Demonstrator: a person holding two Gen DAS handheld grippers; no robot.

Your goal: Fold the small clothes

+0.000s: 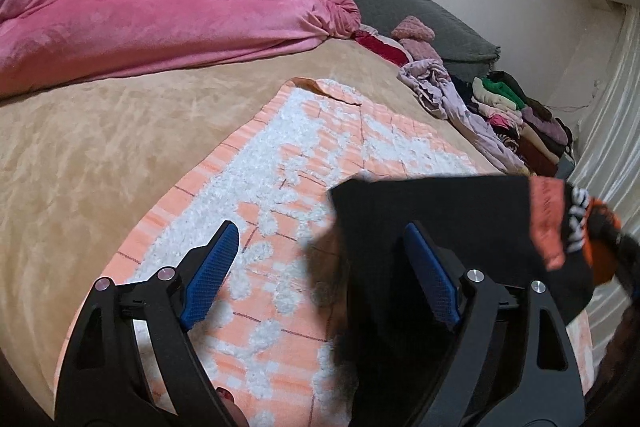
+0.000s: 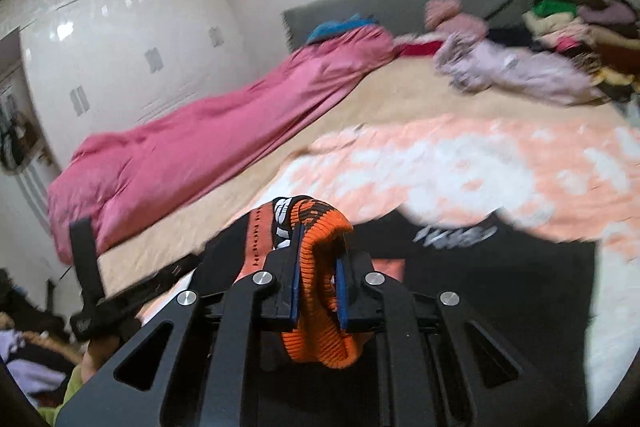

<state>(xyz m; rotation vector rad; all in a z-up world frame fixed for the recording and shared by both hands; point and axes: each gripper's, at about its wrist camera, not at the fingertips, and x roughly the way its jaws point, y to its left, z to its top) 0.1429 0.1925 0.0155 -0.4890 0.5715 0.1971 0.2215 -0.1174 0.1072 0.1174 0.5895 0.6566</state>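
Note:
A black garment [image 1: 420, 211] with an orange knit waistband [image 2: 320, 291] and white lettering hangs lifted over a peach and white towel [image 1: 280, 155] spread on the bed. My right gripper [image 2: 320, 247] is shut on the bunched orange waistband, and the black cloth [image 2: 500, 291] trails down to the right onto the towel [image 2: 460, 163]. My left gripper [image 1: 320, 227] stands open low over the towel. The garment's left edge hangs beside and behind its right finger [image 1: 430, 279], and neither pad presses on the cloth. The picture is blurred around the held waistband [image 1: 576, 223].
A pink blanket [image 1: 132, 11] lies along the far left of the beige bed [image 1: 100, 147]. A lilac garment [image 1: 460, 99] and a pile of several folded clothes [image 1: 516, 119] sit at the far right by the grey headboard [image 1: 400, 3]. White wardrobes [image 2: 120, 39] stand behind.

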